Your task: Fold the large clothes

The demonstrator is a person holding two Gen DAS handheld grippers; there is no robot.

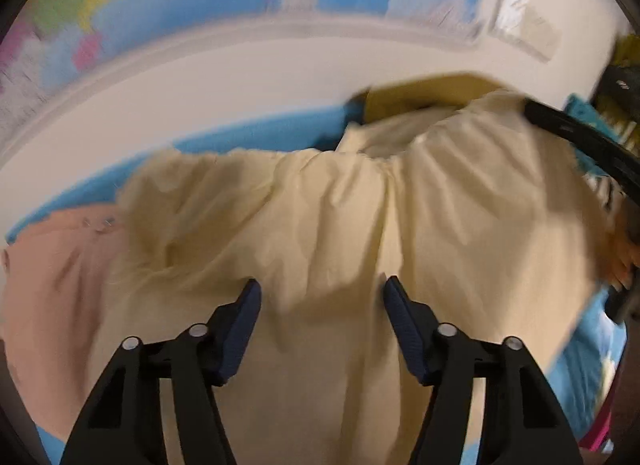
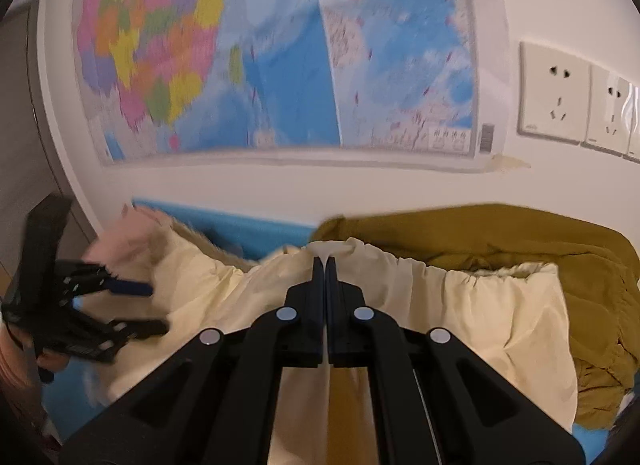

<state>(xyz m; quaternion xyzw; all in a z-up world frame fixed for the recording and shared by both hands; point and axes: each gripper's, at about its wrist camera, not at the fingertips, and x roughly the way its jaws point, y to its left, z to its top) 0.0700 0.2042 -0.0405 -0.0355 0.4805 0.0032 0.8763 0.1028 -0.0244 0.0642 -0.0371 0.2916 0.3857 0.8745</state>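
The right gripper [image 2: 325,261], black with dark blue pads, is clamped on a pinched fold of the large pale-yellow fabric garment [image 2: 500,305], its two fingers pressed together with a peak of cloth standing up between the tips. The garment lies crumpled across a blue surface [image 2: 224,225] that runs along the foot of a white wall. The left gripper [image 1: 322,289] hovers just above the same pale-yellow garment [image 1: 320,217] with its fingers spread wide and nothing between them; from the right wrist camera it appears at the left edge [image 2: 132,305], blurred.

Beside the garment on the right, partly under it, lies a mustard-olive cloth [image 2: 520,241]. At the left lies a peach-pink cloth [image 1: 52,265], touching the yellow one. On the far wall hangs a colourful map poster [image 2: 280,57], and to its right sit white wall sockets [image 2: 554,93].
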